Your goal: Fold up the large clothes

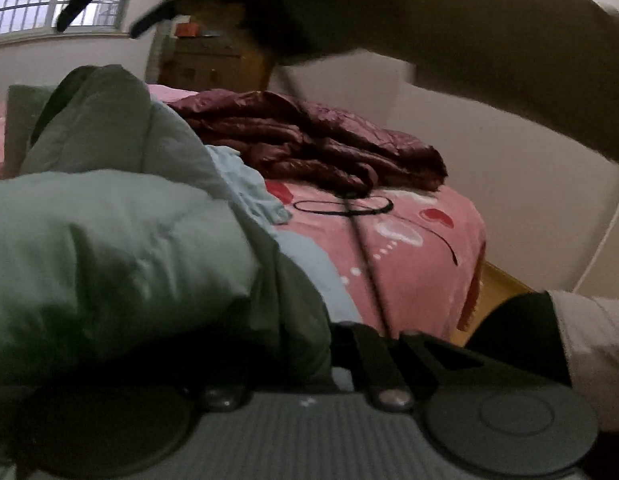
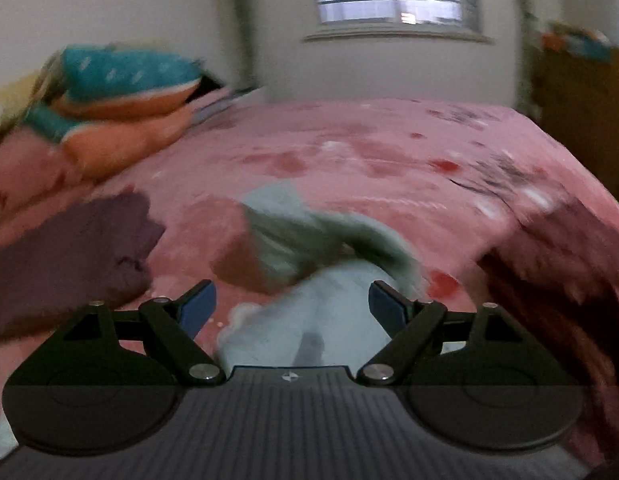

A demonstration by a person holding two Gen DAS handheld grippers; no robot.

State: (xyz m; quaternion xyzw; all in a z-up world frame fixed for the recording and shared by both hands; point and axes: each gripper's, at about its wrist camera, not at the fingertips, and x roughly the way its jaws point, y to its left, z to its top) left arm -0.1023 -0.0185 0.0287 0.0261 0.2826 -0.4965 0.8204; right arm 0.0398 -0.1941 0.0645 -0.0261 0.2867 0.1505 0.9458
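Note:
A puffy pale green jacket (image 1: 121,236) with a light blue lining (image 1: 249,188) fills the left of the left wrist view. It lies over my left gripper (image 1: 309,344) and hides the fingertips; the jaws look drawn together in its cloth. In the right wrist view part of the same green jacket (image 2: 309,236) and its blue lining (image 2: 309,320) lie on the pink bedspread (image 2: 389,152). My right gripper (image 2: 291,304) is open just above them, its blue pads (image 2: 197,308) wide apart and empty. The right gripper also shows at the top of the left wrist view (image 1: 109,4).
A dark maroon quilted jacket (image 1: 309,140) lies crumpled on the bed, also at the right edge of the right wrist view (image 2: 569,264). A purple garment (image 2: 69,252) lies at left. Teal and orange pillows (image 2: 121,84) are stacked at the bed's head. A black cord loop (image 1: 341,204) rests on the bedspread.

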